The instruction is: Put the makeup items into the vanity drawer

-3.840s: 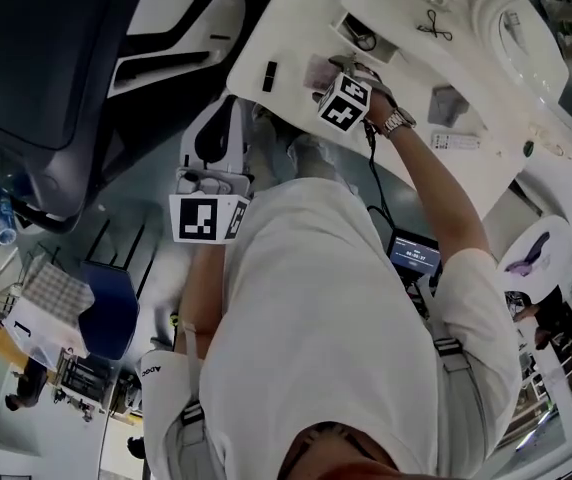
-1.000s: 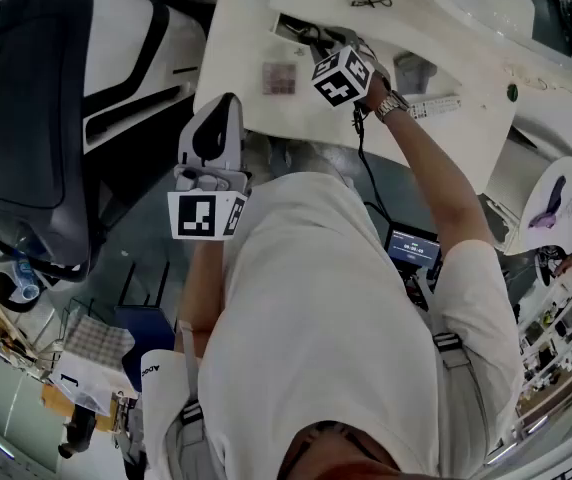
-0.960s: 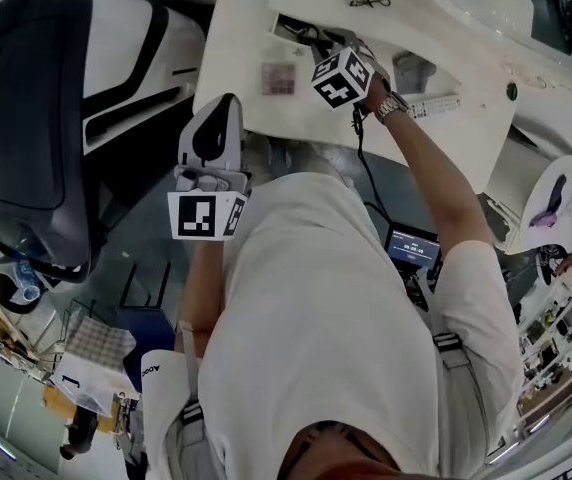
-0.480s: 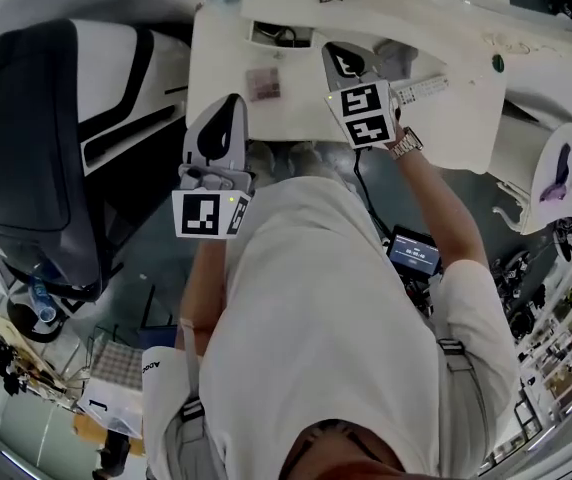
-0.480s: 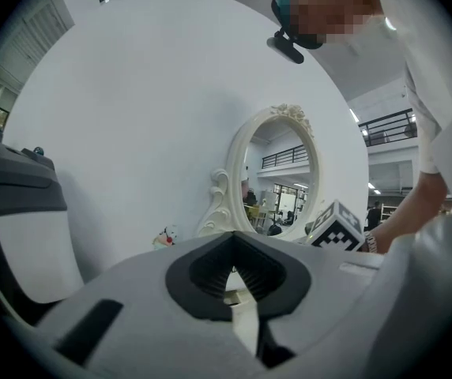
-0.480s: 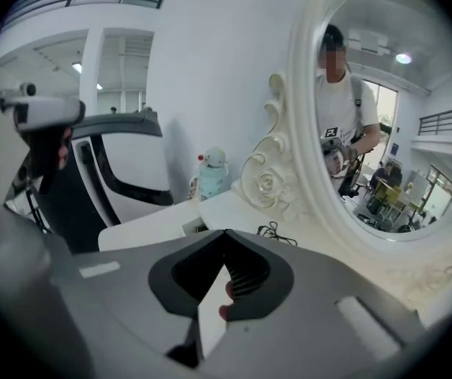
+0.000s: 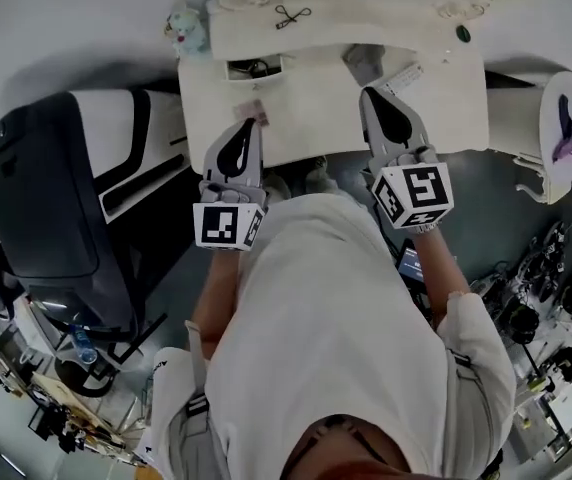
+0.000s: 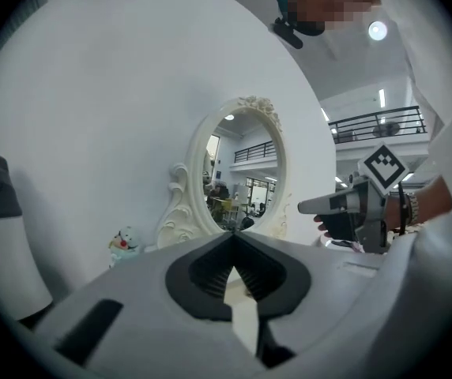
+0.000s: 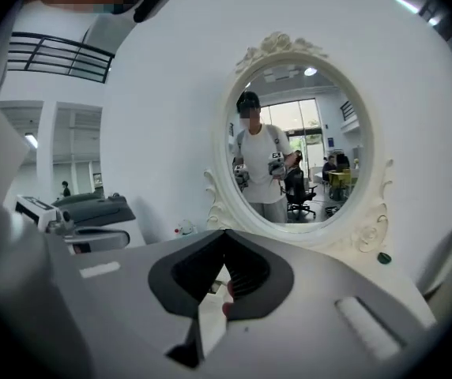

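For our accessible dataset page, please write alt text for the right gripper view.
The right gripper fills the foreground with its jaws shut, pointing at an oval mirror in an ornate white frame. The mirror reflects a standing person holding grippers.

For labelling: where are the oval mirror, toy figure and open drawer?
oval mirror (image 9: 301, 144), right gripper view, its glass.
toy figure (image 8: 122, 245), left gripper view, its body.
open drawer (image 7: 233, 68), head view, its left rim.

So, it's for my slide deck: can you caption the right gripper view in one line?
Shut right gripper faces the oval, ornate white-framed vanity mirror, which reflects the standing person.
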{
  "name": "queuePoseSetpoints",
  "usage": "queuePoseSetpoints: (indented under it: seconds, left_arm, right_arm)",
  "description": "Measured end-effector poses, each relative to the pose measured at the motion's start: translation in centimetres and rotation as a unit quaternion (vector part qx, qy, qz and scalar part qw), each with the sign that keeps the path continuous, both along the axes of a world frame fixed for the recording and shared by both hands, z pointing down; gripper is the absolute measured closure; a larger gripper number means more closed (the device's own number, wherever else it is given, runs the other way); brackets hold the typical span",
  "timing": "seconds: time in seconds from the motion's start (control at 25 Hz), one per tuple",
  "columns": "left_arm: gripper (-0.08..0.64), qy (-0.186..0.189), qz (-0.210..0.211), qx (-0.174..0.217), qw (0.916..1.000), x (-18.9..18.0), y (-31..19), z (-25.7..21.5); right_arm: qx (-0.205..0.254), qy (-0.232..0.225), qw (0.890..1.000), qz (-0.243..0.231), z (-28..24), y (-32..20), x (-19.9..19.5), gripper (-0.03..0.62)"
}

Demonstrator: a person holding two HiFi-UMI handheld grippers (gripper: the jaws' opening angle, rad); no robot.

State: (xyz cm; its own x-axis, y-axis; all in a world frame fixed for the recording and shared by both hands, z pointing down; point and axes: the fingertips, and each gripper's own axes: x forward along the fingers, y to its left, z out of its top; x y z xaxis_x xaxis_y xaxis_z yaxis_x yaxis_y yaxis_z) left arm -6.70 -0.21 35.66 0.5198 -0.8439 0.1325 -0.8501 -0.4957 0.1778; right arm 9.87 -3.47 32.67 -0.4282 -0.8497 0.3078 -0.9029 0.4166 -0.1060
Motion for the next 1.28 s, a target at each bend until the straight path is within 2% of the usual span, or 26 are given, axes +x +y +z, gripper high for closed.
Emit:
queuePoseSetpoints:
  seconds: [0.16,0.44,0.72,1.28]
  left_arm:
    - [0.555,-0.001,0.036,0.003,0.9993,2.3,-0.1,-0.6]
    - [0.555,0.001,0.072,0.010,0.9974,4.3,-0.9,-0.8]
    - [0.555,0.006,0.066,0.009,0.9977,3.7,-0.7,-0.7]
    - [0.555,0.007,0.028,0.006,0.9996,1.4,-0.3,-0.7]
  right_arm:
    - [0.023,0.006,0.999,0.024,-2.1,2.5,1.6,0.586]
    - [0.015,0.001,0.998,0.056,-1.7,4.0,2.6,0.586]
    - [0.012,0.006,0.998,0.053,-1.4,4.0,1.9,0.584]
    - [0.019,0.012,1.000,-0.002,-1.9,3.6,-1.1,0.586]
